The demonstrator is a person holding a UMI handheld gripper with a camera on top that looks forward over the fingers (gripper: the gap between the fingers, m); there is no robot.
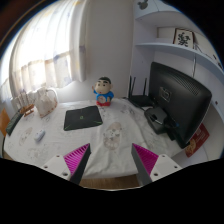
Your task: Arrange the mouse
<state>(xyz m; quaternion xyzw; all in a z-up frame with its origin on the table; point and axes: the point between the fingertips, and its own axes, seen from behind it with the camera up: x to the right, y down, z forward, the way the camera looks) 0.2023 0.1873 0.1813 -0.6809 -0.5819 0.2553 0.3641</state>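
A small pale mouse (113,133) lies on the white patterned tablecloth, just ahead of my fingers and about midway between them. A black mouse pad (83,118) lies flat further back, to the left of the mouse. My gripper (112,162) is open and empty, held above the table's front edge. Its pink pads (78,158) stand wide apart with only the cloth and the wooden edge between them.
A dark monitor (178,95) stands at the right with a black router (138,98) behind it. A doll in a blue top (103,92) stands at the back. A pale bundle (45,100) sits at the left by the curtained window. Wall shelves (180,48) hang above the monitor.
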